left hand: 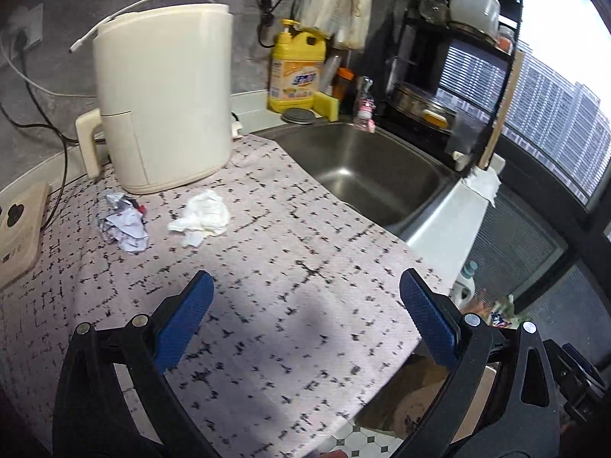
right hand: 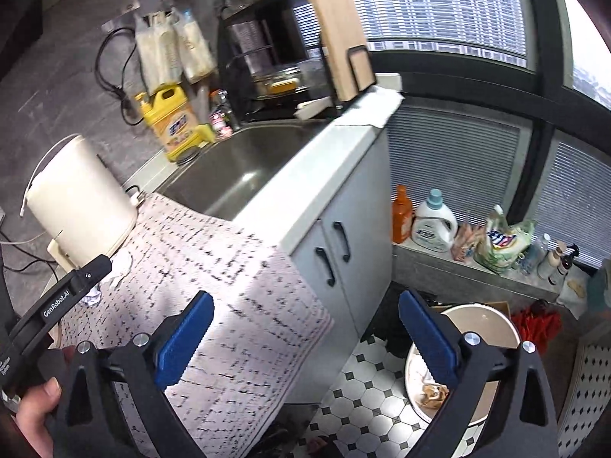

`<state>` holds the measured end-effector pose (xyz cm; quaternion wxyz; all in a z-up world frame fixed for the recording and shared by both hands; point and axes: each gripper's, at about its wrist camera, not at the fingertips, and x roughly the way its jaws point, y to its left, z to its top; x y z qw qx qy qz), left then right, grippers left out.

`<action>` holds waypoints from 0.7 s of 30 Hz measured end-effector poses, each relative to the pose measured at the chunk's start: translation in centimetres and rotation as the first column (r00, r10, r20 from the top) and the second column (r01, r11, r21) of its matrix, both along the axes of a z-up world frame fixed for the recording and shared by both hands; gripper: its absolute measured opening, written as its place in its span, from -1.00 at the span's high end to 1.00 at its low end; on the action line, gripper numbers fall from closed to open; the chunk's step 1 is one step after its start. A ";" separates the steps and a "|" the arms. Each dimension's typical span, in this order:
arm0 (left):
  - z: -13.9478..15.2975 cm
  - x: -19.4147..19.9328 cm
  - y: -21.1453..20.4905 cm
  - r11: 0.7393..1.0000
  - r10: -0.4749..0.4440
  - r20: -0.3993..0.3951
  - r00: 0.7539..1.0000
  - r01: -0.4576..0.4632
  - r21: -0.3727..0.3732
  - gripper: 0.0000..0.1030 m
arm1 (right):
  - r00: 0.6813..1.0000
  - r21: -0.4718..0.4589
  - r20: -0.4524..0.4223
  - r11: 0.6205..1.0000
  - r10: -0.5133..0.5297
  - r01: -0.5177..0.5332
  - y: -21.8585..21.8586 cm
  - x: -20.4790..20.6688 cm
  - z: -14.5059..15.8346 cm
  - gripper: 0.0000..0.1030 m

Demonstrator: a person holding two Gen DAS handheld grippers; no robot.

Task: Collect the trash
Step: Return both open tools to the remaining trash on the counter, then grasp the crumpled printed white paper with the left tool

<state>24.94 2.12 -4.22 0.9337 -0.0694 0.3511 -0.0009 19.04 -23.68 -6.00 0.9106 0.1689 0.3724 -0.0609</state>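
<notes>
A crumpled white tissue (left hand: 202,218) and a crumpled printed wrapper (left hand: 124,223) lie on the patterned counter cloth (left hand: 290,267) in front of a cream appliance (left hand: 164,95). My left gripper (left hand: 305,297) hovers over the cloth, nearer than both scraps, open wide with nothing between its blue pads (left hand: 187,320). My right gripper (right hand: 305,316) is open and empty above the counter's front edge. Below its right finger stands a round white bin (right hand: 496,328) on the floor with brownish scraps inside. The left gripper's body (right hand: 61,297) and a hand (right hand: 34,404) show at the right wrist view's left edge.
A steel sink (left hand: 366,175) lies beyond the cloth, with a yellow detergent jug (left hand: 296,68) and a black dish rack (left hand: 458,76) behind it. A power strip (left hand: 19,225) sits at the left. Bottles (right hand: 435,225) and bags line a low ledge by the window.
</notes>
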 end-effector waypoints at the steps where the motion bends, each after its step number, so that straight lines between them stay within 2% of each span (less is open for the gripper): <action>1: 0.0 0.2 1.1 1.000 0.017 0.001 1.000 -0.017 -0.001 -0.88 | 1.000 -0.002 0.001 1.000 0.010 -0.010 0.9 0.5 0.0 -0.84; 13: -0.8 2.7 12.0 0.993 0.118 0.006 0.993 -0.118 -0.010 -0.88 | 0.996 -0.012 0.021 0.996 0.091 -0.090 10.5 5.5 0.0 -0.85; 21: -1.1 2.8 16.0 0.980 0.195 -0.003 0.981 -0.195 -0.033 -0.88 | 0.984 -0.044 0.015 0.983 0.177 -0.176 14.9 8.0 0.5 -0.84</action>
